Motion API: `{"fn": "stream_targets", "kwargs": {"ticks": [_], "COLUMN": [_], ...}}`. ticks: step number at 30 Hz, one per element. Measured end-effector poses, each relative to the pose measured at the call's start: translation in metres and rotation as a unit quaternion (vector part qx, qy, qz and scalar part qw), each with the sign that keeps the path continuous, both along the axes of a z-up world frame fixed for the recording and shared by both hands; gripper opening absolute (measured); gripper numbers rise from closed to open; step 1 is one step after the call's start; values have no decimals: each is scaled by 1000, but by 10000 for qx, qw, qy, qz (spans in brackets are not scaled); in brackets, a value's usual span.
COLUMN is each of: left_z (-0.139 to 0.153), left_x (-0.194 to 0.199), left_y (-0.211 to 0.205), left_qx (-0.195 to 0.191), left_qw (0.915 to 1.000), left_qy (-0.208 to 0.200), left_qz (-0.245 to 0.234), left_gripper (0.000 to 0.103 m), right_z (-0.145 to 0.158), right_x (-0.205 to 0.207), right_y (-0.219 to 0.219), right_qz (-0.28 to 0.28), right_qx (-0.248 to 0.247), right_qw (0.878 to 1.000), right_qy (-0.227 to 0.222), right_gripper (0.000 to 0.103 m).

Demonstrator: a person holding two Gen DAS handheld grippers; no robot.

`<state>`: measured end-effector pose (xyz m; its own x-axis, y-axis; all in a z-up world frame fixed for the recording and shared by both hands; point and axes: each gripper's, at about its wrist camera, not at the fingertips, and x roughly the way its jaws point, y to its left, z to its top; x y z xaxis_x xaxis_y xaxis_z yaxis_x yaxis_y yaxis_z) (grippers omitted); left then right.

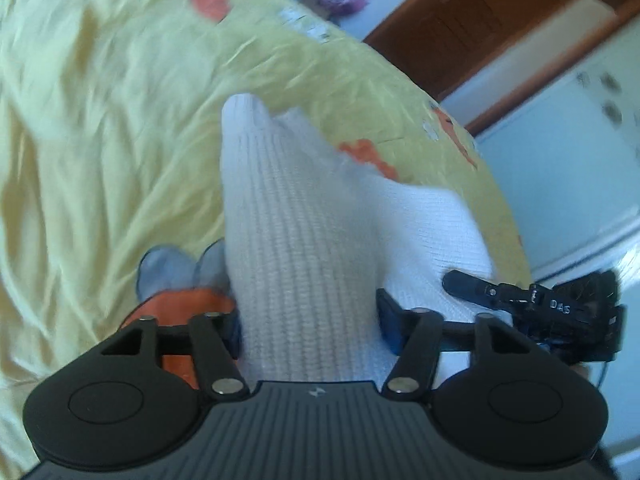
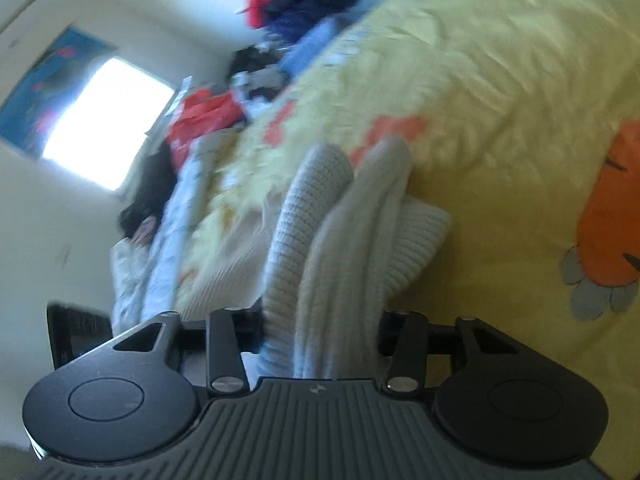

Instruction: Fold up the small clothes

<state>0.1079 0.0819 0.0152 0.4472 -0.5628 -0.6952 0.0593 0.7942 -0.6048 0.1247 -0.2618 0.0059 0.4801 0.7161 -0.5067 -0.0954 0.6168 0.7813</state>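
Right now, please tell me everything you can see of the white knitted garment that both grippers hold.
The white knitted garment looks like soft ribbed wool or cotton, plain and without pattern. It is bunched into thick folds, not flat. The left gripper is shut on one part, and the right gripper on a gathered bundle of it. It stretches forward from both over the yellow bedsheet, and its far part seems to rest there. Both views are blurred, so what kind of garment it is cannot be told.
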Motion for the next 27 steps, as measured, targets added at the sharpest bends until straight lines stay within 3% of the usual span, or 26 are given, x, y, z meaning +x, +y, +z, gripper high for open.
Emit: {"fn": "stream_targets", "kwargs": {"ticks": [2, 6, 10, 13, 15, 17, 19, 20, 24, 26, 27], "left_z": [-11, -19, -25, -32, -25, -16, -3, 5, 13, -1, -9], "left_x": [-3, -39, -76, -80, -80, -82, -89, -93, -104, -103, -105], "left_y": [11, 28, 29, 24, 13, 3, 2, 2, -11, -13, -9], "left_qx": [-420, -1242, -1470, -1564, -1273, -850, -634, -591, -282, -142, -226], "left_qw": [9990, 9922, 9891, 9876, 9918, 9962, 9975, 9975, 9974, 9976, 9978], "left_qy": [89, 81, -36, 54, -6, -89, -246, -318, -436, -414, -408], "left_qz": [107, 107, -71, -89, -132, -176, -204, -227, -507, -530, -462], "left_gripper": [80, 90, 93, 93, 92, 75, 56, 55, 54, 58, 66], "right_z": [-8, 2, 7, 3, 0, 2, 8, 14, 17, 4, -2], "right_x": [-2, -30, -64, -74, -74, -75, -77, -80, -98, -100, -102], "right_y": [-7, -27, -34, -20, -9, -1, -5, -9, -18, -19, -22], "right_qz": [-78, -2, 397, 676, 654, 722, 786, 801, 936, 822, 718], "right_qx": [176, 323, 315, -32, -243, -577, -543, -500, -405, -478, -392], "right_qw": [9997, 9994, 9984, 9975, 9974, 9954, 9951, 9950, 9941, 9952, 9964], "right_qy": [140, -98, -247, -192, -199, -251, -270, -328, -362, -214, -236], "right_gripper": [61, 82, 98, 94, 86, 72, 57, 55, 53, 53, 59]}}
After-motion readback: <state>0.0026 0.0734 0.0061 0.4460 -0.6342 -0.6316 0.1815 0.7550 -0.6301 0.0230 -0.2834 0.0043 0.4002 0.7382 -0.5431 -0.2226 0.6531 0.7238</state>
